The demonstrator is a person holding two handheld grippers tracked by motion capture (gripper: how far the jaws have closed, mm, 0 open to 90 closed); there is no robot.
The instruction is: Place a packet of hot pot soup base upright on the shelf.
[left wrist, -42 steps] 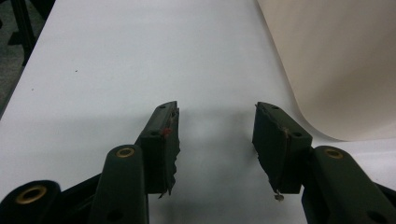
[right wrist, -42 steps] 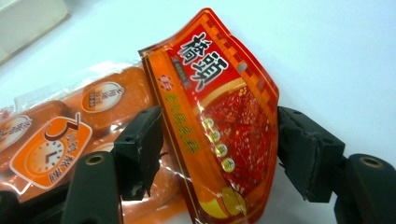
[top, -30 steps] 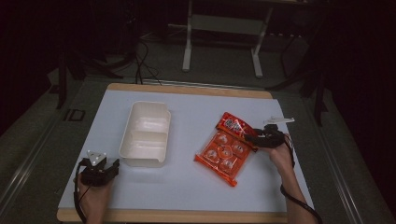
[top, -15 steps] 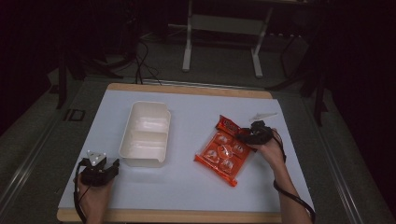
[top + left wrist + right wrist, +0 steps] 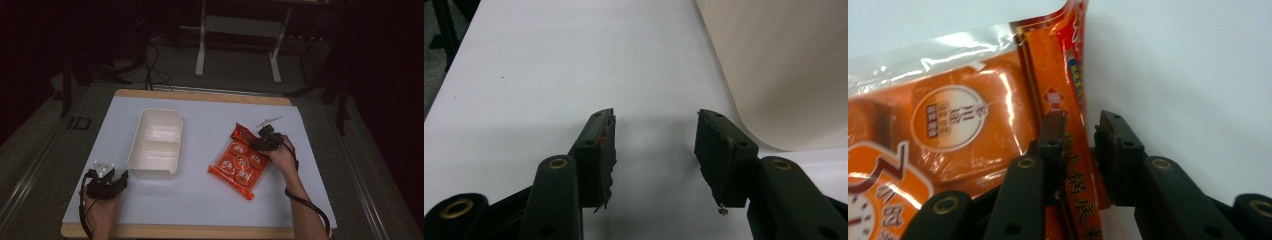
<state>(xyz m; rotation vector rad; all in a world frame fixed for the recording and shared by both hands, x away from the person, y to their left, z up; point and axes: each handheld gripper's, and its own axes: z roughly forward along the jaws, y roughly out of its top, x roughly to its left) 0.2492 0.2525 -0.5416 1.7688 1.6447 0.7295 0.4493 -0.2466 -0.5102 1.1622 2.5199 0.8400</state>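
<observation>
My right tool (image 5: pixel 1082 131) is nearly closed, its jaws pinching the raised sealed edge of the orange plastic snack packet (image 5: pixel 239 161), which lies flat on the white surface (image 5: pixel 210 210), right of centre. My left tool (image 5: pixel 655 131) rests at the near left corner, jaws wide apart and gripping nothing. Just beside it sits the cream rectangular two-compartment plastic tray (image 5: pixel 156 142), left of the packet

The orange snack packet (image 5: pixel 973 125) is showing glossy plastic film, glinting under light. The white container (image 5: pixel 155 143) is looking like smooth matt plastic, perhaps foam. The table (image 5: pixel 210 210) is wearing a matt white sheet over a wooden edge.
</observation>
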